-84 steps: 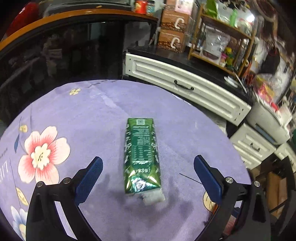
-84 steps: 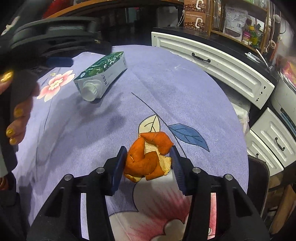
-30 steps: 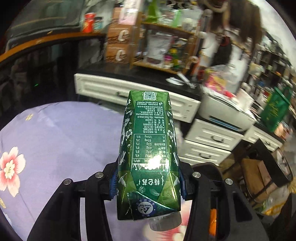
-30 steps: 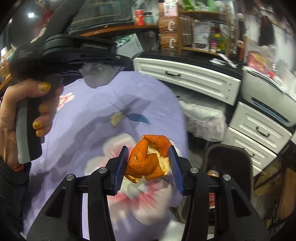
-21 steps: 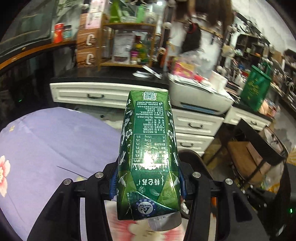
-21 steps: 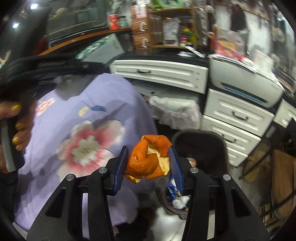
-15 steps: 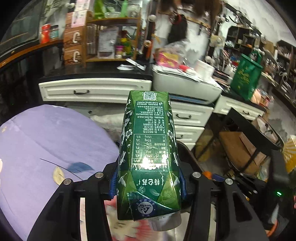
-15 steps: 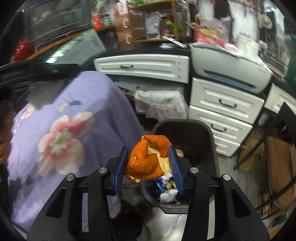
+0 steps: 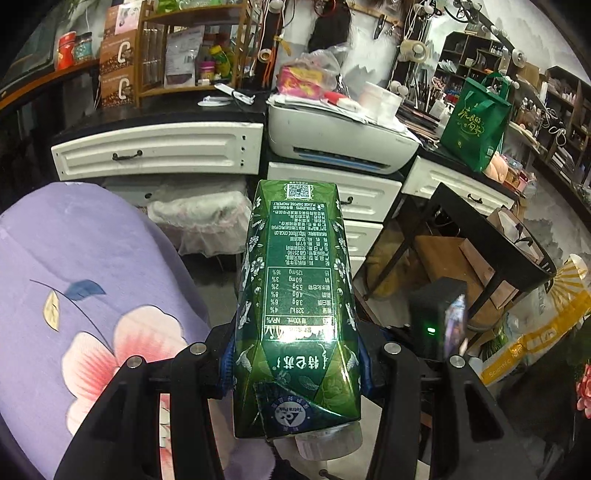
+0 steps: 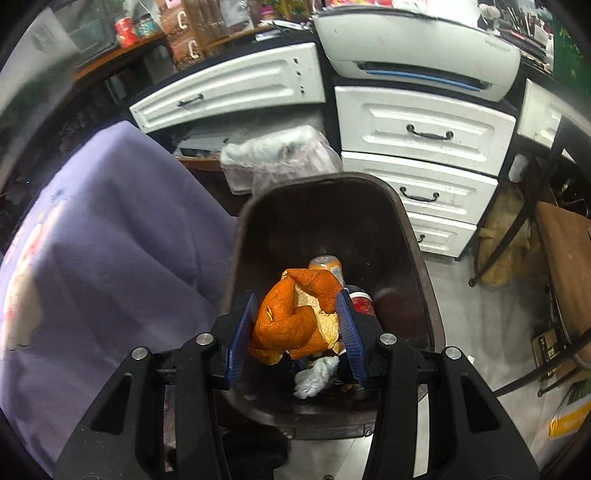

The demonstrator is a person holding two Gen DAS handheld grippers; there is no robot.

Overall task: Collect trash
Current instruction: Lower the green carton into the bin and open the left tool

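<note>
My left gripper (image 9: 295,362) is shut on a green drink carton (image 9: 297,302), held in the air past the edge of the purple flowered tablecloth (image 9: 92,266). My right gripper (image 10: 297,332) is shut on a curled orange peel (image 10: 295,314) and holds it directly above the open dark brown trash bin (image 10: 413,236). The bin holds a can, a red cup and crumpled paper. The right gripper's body shows at the right in the left wrist view (image 9: 436,317).
White drawer units (image 10: 424,129) and a white printer (image 10: 417,22) stand behind the bin. A plastic-lined white basket (image 10: 273,155) sits between table and drawers. A black metal frame with a wooden box (image 9: 461,258) is to the right. The tablecloth (image 10: 110,240) hangs beside the bin.
Both grippers have swung right, off the table, each still holding its item. The right gripper with the peel has come over the bin's opening and closer to it.
</note>
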